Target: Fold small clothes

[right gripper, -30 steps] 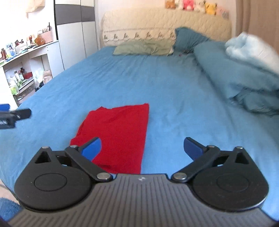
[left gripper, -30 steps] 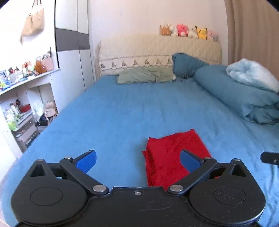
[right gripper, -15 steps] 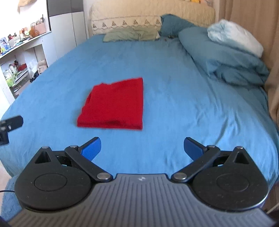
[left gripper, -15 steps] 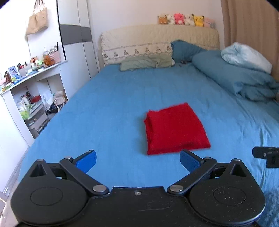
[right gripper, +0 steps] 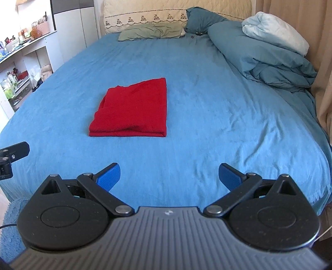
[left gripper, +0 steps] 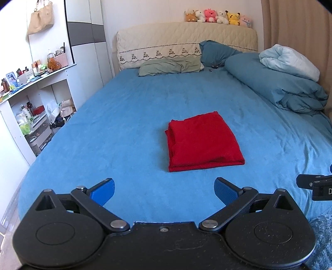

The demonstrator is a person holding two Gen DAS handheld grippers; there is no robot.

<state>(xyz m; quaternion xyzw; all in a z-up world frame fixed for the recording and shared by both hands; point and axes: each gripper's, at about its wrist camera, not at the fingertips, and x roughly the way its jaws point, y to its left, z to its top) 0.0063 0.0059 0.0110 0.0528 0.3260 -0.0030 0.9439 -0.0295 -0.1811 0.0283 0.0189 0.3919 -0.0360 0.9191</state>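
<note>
**Two wrist cameras face up the bed from its foot**

Both views look from above the bed's (left gripper: 132,116) foot edge toward the headboard (left gripper: 186,43). The left view sits further left, taking in the shelves (left gripper: 31,99); the right view sits lower and nearer. Both share the red cloth (right gripper: 132,110), pillows and duvet (right gripper: 259,52).

We see a bed (left gripper: 128,116) with a blue sheet. At its head lie a green pillow (left gripper: 169,66) and a cream headboard (left gripper: 186,41) topped by plush toys (left gripper: 217,15); beside it stand cluttered white shelves (left gripper: 31,108).
</note>
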